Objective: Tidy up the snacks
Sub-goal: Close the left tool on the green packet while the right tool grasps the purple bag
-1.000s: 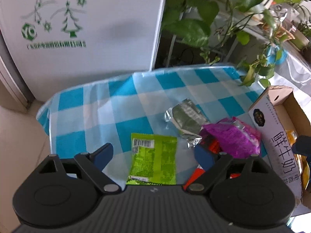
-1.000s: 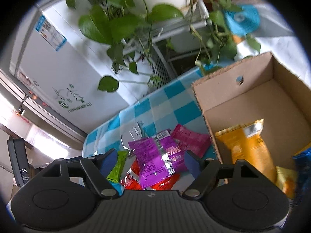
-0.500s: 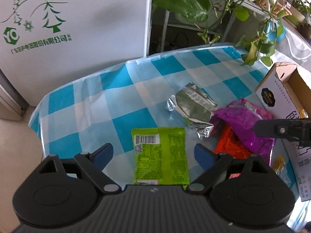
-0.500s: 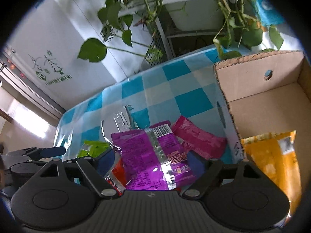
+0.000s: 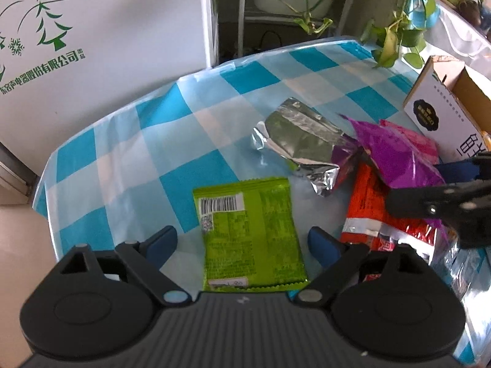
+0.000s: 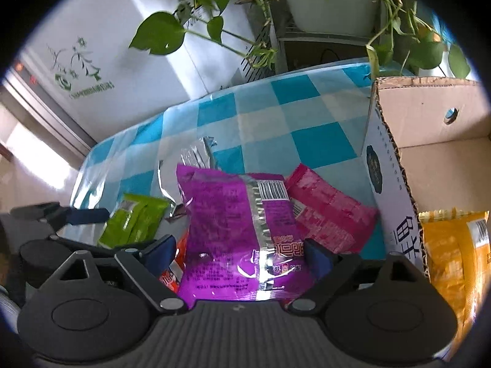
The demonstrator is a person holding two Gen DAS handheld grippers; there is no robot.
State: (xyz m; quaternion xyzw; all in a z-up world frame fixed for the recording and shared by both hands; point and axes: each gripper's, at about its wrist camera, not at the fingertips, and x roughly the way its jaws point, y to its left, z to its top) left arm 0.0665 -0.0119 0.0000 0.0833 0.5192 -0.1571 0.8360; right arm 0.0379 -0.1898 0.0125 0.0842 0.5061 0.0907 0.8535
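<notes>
Checked cloth covers the surface (image 5: 214,122), plants behind its far edge. Green packet (image 5: 251,233) lies lengthwise between the left gripper's (image 5: 242,242) wide-apart jaws; right gripper's (image 6: 241,253) jaws are closing around the purple packet (image 6: 236,233).

the right gripper (image 6: 241,250) is closing around a purple snack bag (image 6: 236,233) beside a cardboard box (image 6: 396,184).

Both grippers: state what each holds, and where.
Nothing held. Left gripper open around the green packet; right gripper closing around the purple packet, not yet pressing.
</notes>
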